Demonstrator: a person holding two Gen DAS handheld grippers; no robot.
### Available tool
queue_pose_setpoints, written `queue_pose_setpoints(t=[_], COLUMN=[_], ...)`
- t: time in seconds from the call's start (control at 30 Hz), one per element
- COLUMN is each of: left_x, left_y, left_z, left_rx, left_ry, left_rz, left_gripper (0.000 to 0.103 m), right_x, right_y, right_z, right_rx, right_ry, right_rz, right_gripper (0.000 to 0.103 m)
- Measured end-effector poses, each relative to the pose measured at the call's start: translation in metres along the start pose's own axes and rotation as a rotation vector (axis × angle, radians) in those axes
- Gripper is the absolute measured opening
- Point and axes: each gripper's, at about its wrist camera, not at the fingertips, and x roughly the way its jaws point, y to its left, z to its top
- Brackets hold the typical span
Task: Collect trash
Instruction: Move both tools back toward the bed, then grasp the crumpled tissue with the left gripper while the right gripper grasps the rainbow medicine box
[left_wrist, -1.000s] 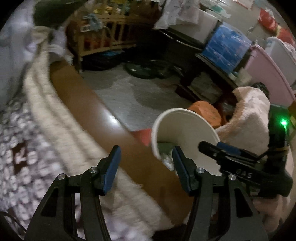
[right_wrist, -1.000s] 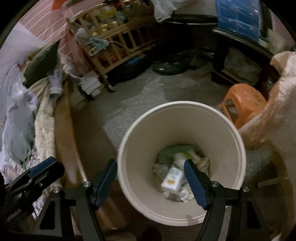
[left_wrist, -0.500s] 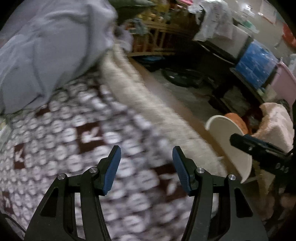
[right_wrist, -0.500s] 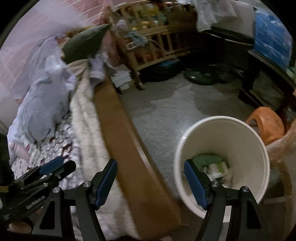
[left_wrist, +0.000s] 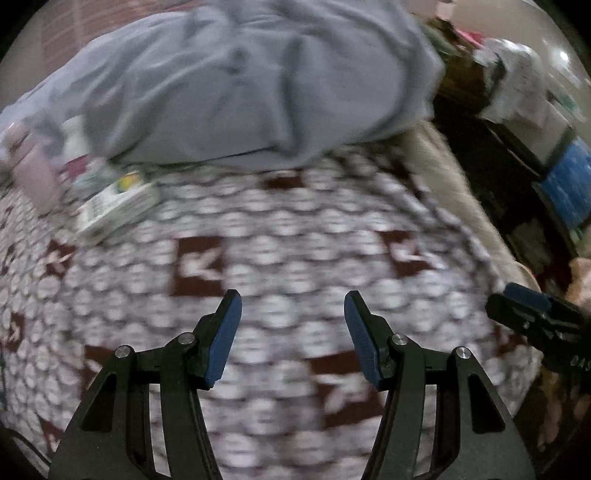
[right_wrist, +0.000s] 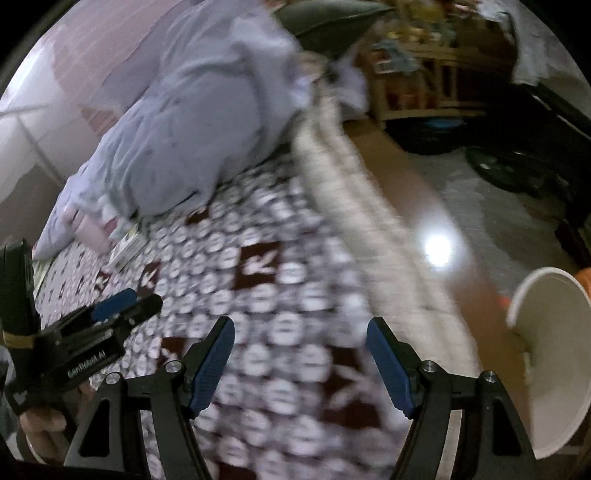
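Over the bed (left_wrist: 295, 258), we hold both grippers apart and empty. Carton (left_wrist: 114, 206) lies far-left by the grey bedding (left_wrist: 240, 81), long axis slanting up-right; left gripper (left_wrist: 291, 325) is nearer than right gripper (right_wrist: 300, 354). Bin (right_wrist: 546, 354) sits right, on the floor.

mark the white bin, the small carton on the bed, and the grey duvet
white bin (right_wrist: 550, 354): right wrist view, inner wall.
small carton (left_wrist: 118, 210): left wrist view, top face, blurred.
grey duvet (left_wrist: 240, 85): left wrist view, middle of the bunched fabric.
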Motion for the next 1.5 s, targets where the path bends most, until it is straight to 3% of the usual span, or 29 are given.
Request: queue_pose_setpoints(t=[0.27, 0.43, 0.6, 0.7, 0.93, 0.97, 1.0, 1.07, 1.27, 1.5], left_x=[0.006, 0.017, 0.041, 0.061, 0.078, 0.076, 0.074, 0.068, 0.030, -0.007], left_y=[0.118, 0.202, 0.256, 0.273, 0.254, 0.247, 0.238, 0.223, 0.213, 0.268], left_z=[0.015, 0.044, 0.071, 0.081, 0.072, 0.068, 0.062, 0.055, 0.045, 0.049], left_rx=[-0.156, -0.285, -0.342, -0.348, -0.280, -0.271, -0.276, -0.257, -0.186, -0.272], left_ry=[0.002, -0.023, -0.018, 0.006, 0.051, 0.053, 0.069, 0.076, 0.002, -0.055], left_rz=[0.120, 0.219, 0.304, 0.338, 0.238, 0.186, 0.082, 0.012, 0.062, 0.154], left_gripper=[0.056, 0.056, 0.056, 0.056, 0.056, 0.056, 0.056, 0.056, 0.056, 0.057], right_x=[0.048, 0.068, 0.078, 0.082, 0.088, 0.089, 0.091, 0.095, 0.117, 0.165], right_y=[0.066, 0.095, 0.107, 0.110, 0.111, 0.111, 0.111, 0.112, 0.145, 0.228], right_z=[0.009, 0.018, 0.027, 0.031, 0.040, 0.042, 0.043, 0.049, 0.066, 0.087], right_rx=[-0.087, -0.125, -0.130, -0.126, -0.129, -0.126, -0.123, -0.116, -0.122, -0.215], right_ry=[0.077, 0.094, 0.095, 0.096, 0.095, 0.093, 0.092, 0.089, 0.092, 0.101], right_rz=[0.073, 0.091, 0.101, 0.102, 0.087, 0.083, 0.080, 0.076, 0.136, 0.184], right_gripper=[0.072, 0.072, 0.072, 0.072, 0.072, 0.072, 0.072, 0.072, 0.072, 0.075])
